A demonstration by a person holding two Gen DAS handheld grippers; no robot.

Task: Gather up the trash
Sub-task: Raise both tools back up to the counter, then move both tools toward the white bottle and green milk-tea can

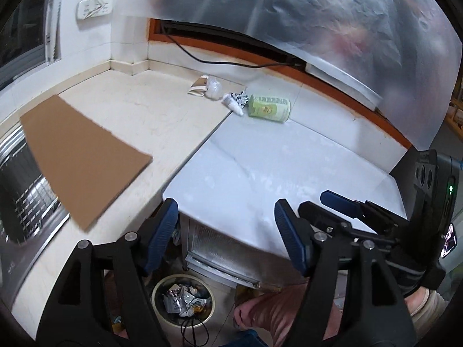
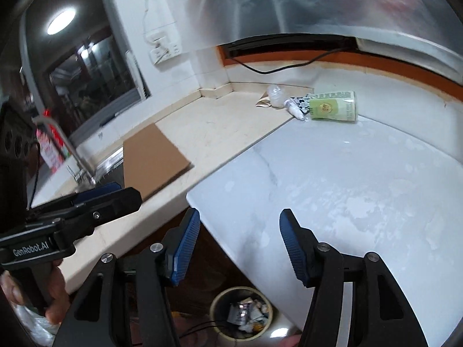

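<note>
Trash lies at the back of the counter: a green tissue pack [image 1: 269, 108] [image 2: 332, 105] on its side, a white tube with a patterned wrapper [image 1: 233, 104] [image 2: 295, 109], a crumpled clear plastic bag [image 1: 213, 87] [image 2: 275, 94] and a bit of tan card [image 1: 198, 85] [image 2: 262, 101]. A round bin [image 1: 183, 297] [image 2: 242, 312] with crumpled wrappers stands on the floor below. My left gripper [image 1: 225, 231] is open and empty above the counter's front edge. My right gripper [image 2: 240, 237] is open and empty beside it, also far from the trash.
A brown cardboard sheet [image 1: 84, 156] [image 2: 153, 159] lies on the beige counter, overhanging a steel sink [image 1: 26, 196] with a tap [image 2: 72, 150]. A white slab [image 1: 283, 173] [image 2: 347, 188] covers the right side. A black cable [image 1: 220, 60] runs along the back wall.
</note>
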